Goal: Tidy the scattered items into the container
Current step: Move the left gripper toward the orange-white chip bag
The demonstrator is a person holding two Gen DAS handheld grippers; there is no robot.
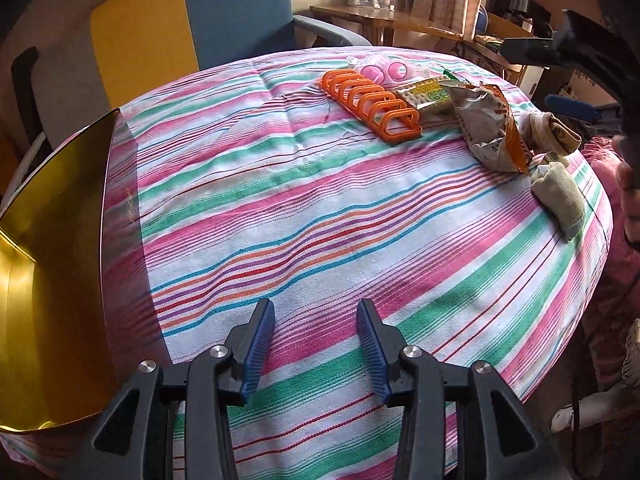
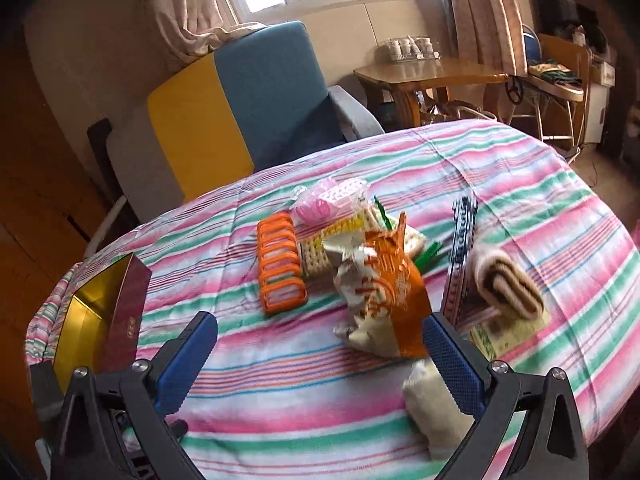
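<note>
Scattered items lie on the striped tablecloth: an orange plastic rack [image 1: 372, 104] [image 2: 280, 262], a cracker pack [image 1: 428, 98] [image 2: 340, 240], an orange-and-silver snack bag [image 1: 488, 124] [image 2: 384, 300], a pink item in clear wrap [image 1: 380, 70] [image 2: 320, 204], a brown-striped rolled sock [image 2: 504, 284] [image 1: 552, 130] and a pale rolled sock [image 1: 560, 196] [image 2: 432, 396]. The gold-lined box [image 1: 52, 248] [image 2: 92, 320] stands open at the left. My left gripper [image 1: 316, 344] is open and empty over bare cloth. My right gripper [image 2: 320, 356] is wide open, just short of the snack bag.
A blue-and-yellow armchair [image 2: 248, 96] stands behind the table. A wooden side table [image 2: 432, 76] with jars sits at the back right. A dark patterned flat item [image 2: 462, 248] stands beside the striped sock. The table's edge falls away at the right.
</note>
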